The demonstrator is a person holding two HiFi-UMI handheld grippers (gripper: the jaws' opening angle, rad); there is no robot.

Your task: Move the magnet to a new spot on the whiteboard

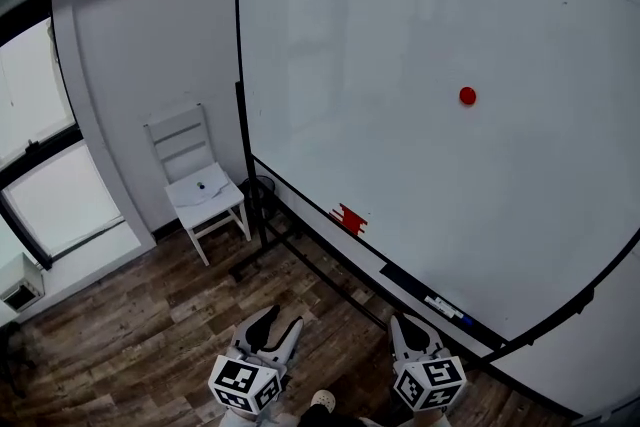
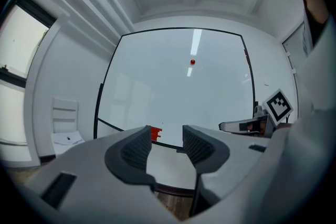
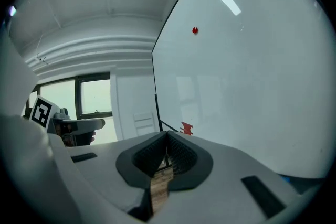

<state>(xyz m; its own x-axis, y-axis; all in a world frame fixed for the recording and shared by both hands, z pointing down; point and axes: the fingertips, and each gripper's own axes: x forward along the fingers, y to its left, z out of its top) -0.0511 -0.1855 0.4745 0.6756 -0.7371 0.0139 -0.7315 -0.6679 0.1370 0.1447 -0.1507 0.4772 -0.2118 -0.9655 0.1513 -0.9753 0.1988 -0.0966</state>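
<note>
The little red magnet point(image 1: 467, 96) sticks to the big whiteboard point(image 1: 380, 25), up on its right side. Nothing is touching it. Both grippers are low down, near the person, and well apart from the magnet.

The left gripper point(image 1: 283, 321) has its jaws apart, about half wide. There is nothing between them, only the board far off. The right gripper point(image 1: 401, 323) has its jaws pressed together, and nothing is held in them.

A red thing point(image 1: 349, 218) sits on the ledge point(image 1: 400, 277) at the bottom of the board. A white chair point(image 1: 200, 180) stands by the wall on the wood floor point(image 1: 130, 335).

I think the job is just at its start: the magnet has not been picked up yet. The next move is to reach up to the magnet with one gripper. The left one looks ready, since its jaws are apart. The jaws must go on each side of the magnet and squeeze it. Then it has to be pulled off the board and stuck on a bare spot somewhere else.
</note>
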